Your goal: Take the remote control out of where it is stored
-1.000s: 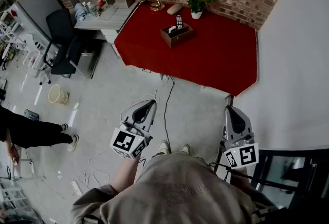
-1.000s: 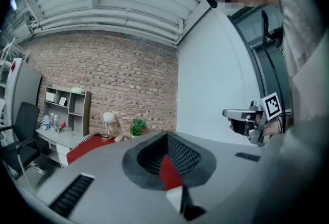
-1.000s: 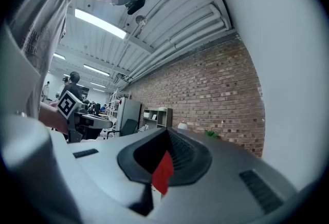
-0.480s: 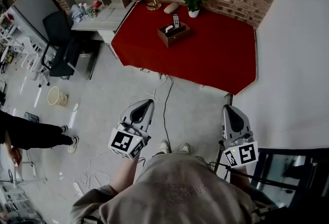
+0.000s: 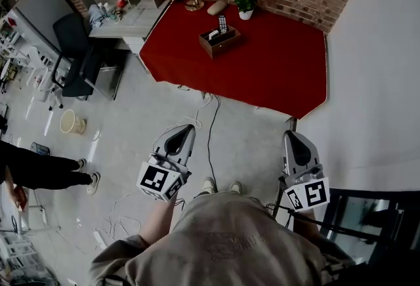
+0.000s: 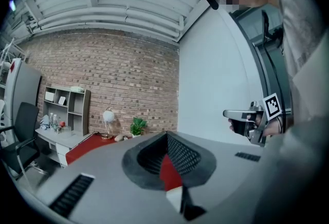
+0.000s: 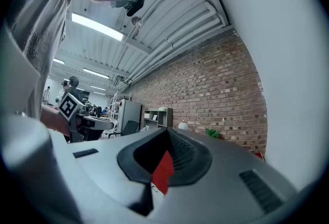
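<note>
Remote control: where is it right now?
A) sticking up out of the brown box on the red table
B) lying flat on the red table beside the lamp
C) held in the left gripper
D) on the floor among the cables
A: in the head view the remote control stands up out of the brown box, which sits on the red table near the brick wall.

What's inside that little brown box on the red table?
A dark remote control stands in the brown box, sticking above its rim, beside a small white thing I cannot identify. The box walls hide its bottom.
</note>
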Demonstrator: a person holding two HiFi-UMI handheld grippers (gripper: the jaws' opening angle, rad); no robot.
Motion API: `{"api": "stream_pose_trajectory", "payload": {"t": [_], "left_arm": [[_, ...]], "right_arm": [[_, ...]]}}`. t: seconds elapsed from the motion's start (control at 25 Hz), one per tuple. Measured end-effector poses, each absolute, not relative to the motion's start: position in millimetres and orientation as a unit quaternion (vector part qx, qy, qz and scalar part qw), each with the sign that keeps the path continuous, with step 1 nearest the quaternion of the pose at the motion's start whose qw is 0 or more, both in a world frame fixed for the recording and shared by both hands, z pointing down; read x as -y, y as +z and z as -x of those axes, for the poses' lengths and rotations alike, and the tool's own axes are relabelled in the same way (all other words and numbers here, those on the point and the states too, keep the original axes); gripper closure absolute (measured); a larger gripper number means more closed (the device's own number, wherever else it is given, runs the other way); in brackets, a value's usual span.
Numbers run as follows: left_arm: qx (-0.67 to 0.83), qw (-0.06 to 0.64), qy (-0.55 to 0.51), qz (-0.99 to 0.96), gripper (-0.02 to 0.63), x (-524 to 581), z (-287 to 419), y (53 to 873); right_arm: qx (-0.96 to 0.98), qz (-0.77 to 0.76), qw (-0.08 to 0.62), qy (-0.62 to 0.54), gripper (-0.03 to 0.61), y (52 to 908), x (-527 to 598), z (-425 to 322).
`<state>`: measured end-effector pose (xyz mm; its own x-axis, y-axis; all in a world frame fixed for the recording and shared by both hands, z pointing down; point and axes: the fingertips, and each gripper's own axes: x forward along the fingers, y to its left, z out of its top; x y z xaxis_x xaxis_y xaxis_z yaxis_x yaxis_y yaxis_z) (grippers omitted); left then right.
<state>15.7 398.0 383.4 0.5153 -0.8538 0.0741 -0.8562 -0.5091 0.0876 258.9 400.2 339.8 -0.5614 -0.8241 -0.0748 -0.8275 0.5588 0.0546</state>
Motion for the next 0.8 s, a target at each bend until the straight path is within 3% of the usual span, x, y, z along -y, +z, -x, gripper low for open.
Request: {"api": "stream_pose_trajectory", "payload": {"t": [0.8], "left_arm": [[0.515,0.061,0.026,-0.855,0.603,-390.4,-53.0,391.7]], "right_arm": [[-0.893,0.450,0.025,0.024,0.566,358.8,-379.9,-304.5]]}}
